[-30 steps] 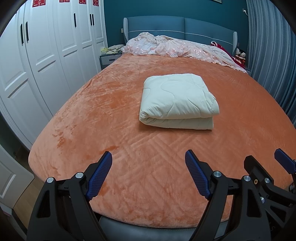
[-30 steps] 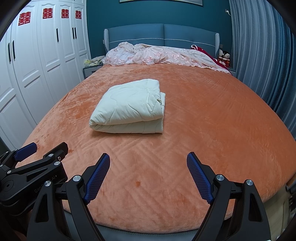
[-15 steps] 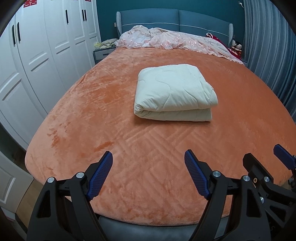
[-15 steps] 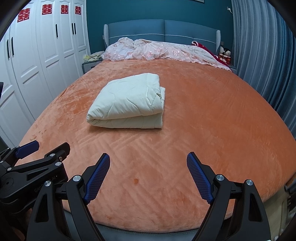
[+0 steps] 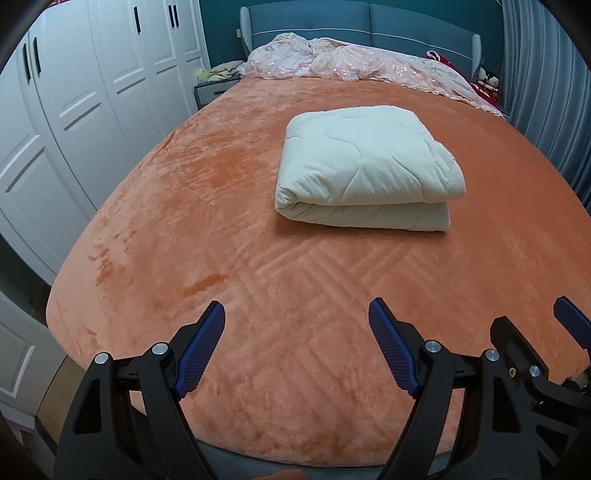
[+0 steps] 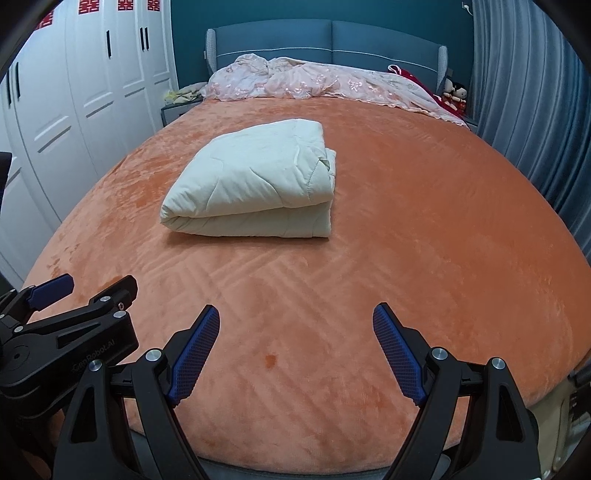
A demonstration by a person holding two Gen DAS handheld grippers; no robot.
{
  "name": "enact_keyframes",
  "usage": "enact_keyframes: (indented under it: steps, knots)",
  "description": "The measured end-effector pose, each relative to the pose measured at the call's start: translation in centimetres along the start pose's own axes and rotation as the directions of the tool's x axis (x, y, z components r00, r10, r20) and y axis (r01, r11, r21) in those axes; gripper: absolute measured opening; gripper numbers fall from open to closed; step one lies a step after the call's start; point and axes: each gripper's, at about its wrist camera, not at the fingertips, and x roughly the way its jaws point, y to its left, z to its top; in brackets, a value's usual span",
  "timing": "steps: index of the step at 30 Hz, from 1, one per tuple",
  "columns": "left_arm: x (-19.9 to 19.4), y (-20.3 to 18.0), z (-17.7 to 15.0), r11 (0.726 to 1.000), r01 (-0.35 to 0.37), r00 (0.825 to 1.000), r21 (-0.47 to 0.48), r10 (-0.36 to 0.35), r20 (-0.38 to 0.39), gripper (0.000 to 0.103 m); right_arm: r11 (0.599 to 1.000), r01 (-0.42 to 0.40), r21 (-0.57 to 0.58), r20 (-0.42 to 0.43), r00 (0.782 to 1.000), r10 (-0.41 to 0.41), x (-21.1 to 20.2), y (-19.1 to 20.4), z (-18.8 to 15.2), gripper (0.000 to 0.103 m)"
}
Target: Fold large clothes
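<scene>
Across the bedroom spreads a wide bed (image 5: 207, 229) under a plush orange blanket (image 6: 424, 229), its nap brushed into crisscross streaks. White panelled wardrobes (image 5: 85, 96) line one side, grey-blue curtains (image 6: 524, 96) the other, with a padded blue headboard (image 6: 332, 37) and a crumpled pink lace cover (image 5: 354, 62) at the far end. Near the bed's middle lies a cream quilted comforter (image 5: 362, 173), folded into a thick, soft-edged rectangle. Well short of it, the left gripper (image 5: 295, 347) and right gripper (image 6: 295, 350) hover over the near edge, jaws wide apart and empty, pads ribbed blue.

Red wardrobe door signs (image 6: 125, 5) cut off by top edge.
</scene>
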Motion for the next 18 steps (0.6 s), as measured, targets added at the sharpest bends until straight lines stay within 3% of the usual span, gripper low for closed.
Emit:
enact_keyframes:
  steps: [18]
  knots:
    - [1.3,-0.3,0.6,1.000,0.013,1.000,0.007,-0.013,0.005,0.073,1.000,-0.012,0.014,-0.012,1.000,0.012,1.0,-0.2,1.0,0.083]
